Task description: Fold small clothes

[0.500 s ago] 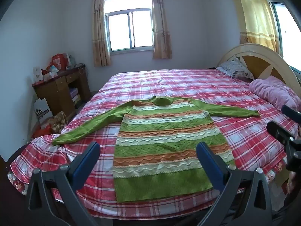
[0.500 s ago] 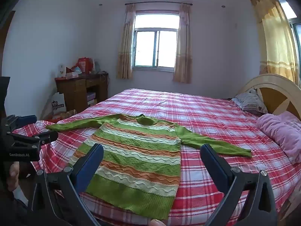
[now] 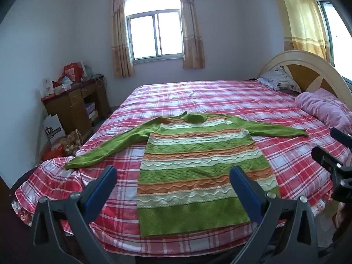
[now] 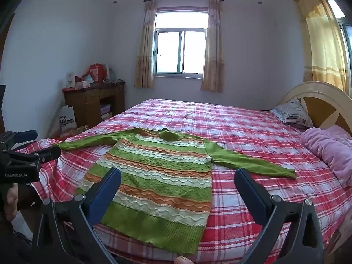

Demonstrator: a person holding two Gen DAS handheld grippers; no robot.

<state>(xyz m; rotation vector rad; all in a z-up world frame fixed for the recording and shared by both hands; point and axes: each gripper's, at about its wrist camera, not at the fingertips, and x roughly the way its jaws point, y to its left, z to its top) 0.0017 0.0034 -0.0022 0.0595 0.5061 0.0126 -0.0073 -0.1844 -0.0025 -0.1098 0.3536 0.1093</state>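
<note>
While the striped sweater (image 3: 198,167) lies flat and face up on the plaid bed (image 3: 220,96), collar toward the window, both sleeves spread wide and hem near the edge closest to us, we have nothing folded yet. Our left gripper (image 3: 171,189) hovers above the hem with its jaws spread wide and nothing between them; our right gripper (image 4: 178,189) hangs likewise, wide apart and empty, over the sweater's lower right side.

We judge the step in hand to be the first reach for the cloth. To do it well, we would start with a sleeve: bring the left gripper down onto the left sleeve (image 3: 114,147) near its cuff, pinch only the knit and not the bedsheet beneath, then carry it across the body so it lies straight over the stripes. The right sleeve (image 4: 248,160) would get the same treatment from our right gripper. Thick knit sags, so we would lift low and lay it down without dragging, keeping the body from bunching.

As for writing, the casing of the left gripper, seen in the right wrist view, reads "GenRobot.AI" (image 4: 15,175). A white paper bag (image 4: 67,118) beside the wooden counter (image 4: 92,101) carries a dark logo we cannot read.
</note>
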